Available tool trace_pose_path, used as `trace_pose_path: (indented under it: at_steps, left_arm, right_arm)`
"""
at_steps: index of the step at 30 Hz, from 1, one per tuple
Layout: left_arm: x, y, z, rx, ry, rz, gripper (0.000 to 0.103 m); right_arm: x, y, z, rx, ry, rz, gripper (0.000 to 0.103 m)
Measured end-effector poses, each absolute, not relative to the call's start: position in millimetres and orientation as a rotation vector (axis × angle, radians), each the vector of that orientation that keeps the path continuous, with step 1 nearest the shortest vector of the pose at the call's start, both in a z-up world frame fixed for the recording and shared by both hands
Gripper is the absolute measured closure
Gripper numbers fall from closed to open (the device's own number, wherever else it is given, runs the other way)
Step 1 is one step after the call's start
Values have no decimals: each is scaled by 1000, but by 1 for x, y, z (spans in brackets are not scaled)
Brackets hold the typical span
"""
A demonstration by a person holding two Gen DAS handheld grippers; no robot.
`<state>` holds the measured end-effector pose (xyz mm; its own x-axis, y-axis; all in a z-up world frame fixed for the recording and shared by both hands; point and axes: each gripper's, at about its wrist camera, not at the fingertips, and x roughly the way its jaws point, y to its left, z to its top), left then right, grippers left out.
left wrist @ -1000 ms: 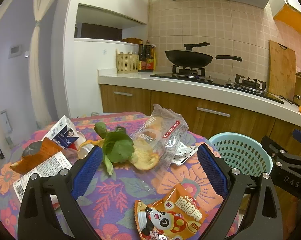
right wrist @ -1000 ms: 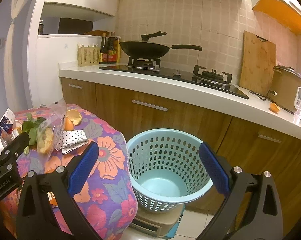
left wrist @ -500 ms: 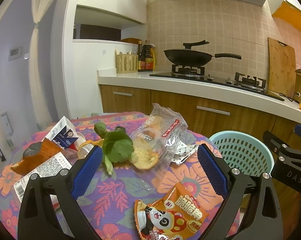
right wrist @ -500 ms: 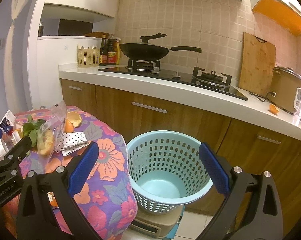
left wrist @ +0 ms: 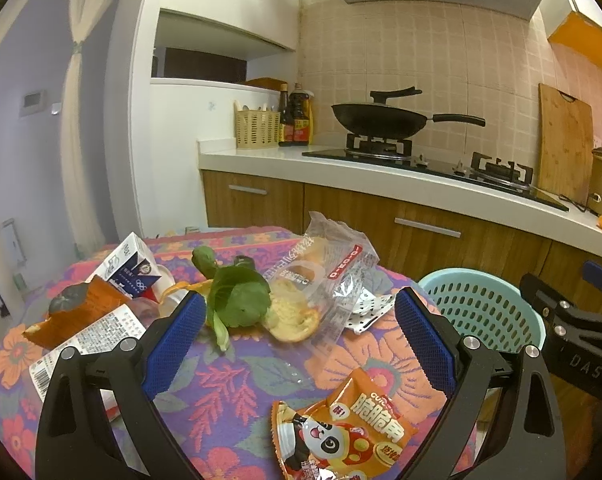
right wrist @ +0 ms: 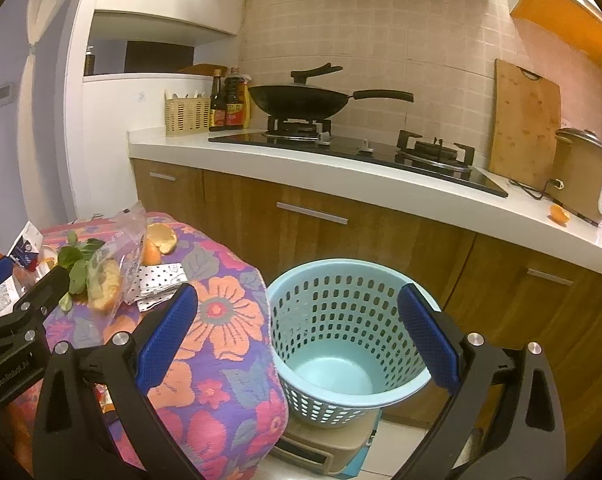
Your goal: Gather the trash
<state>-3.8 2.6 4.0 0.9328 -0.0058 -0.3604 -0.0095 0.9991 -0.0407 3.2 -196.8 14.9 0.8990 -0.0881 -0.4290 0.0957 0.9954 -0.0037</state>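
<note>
Your left gripper (left wrist: 297,336) stands wide apart and holds nothing, hovering above the table (left wrist: 237,396). Your right gripper (right wrist: 297,332) is likewise spread wide and unloaded, over the light blue basket (right wrist: 393,394) just off the table's right edge.

The orange snack packet (left wrist: 341,432) lies at the near edge, closest to your left fingers. The clear bread bag (left wrist: 321,280) and green leaf (left wrist: 237,300) sit mid-table; the milk carton (left wrist: 131,266) lies toward the left edge, orange peel (right wrist: 161,240) at the far edge.

Risks, as judged: the flat packet may slide under a shallow pinch; the loose bag may shed its bread in transit; the leaf overlaps neighbouring items and could drag them off the edge.
</note>
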Motion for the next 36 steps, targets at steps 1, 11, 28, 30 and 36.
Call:
trace_pose_path:
  at_steps: [1, 11, 28, 30, 36]
  left_arm:
    - [-5, 4, 5, -43, 374, -3, 10]
    - [-30, 61, 34, -127, 435, -29, 10]
    - [9, 29, -45, -109, 755, -262, 24]
    - [16, 23, -56, -118, 812, -279, 35]
    - [27, 10, -72, -76, 886, -259, 44]
  right_arm:
    - [3, -196, 15, 21, 437, -87, 8]
    - [14, -190, 26, 65, 393, 144, 8]
    - [69, -143, 29, -64, 405, 427, 11]
    - [79, -138, 26, -66, 417, 442, 11]
    - [109, -124, 11, -51, 476, 473, 11]
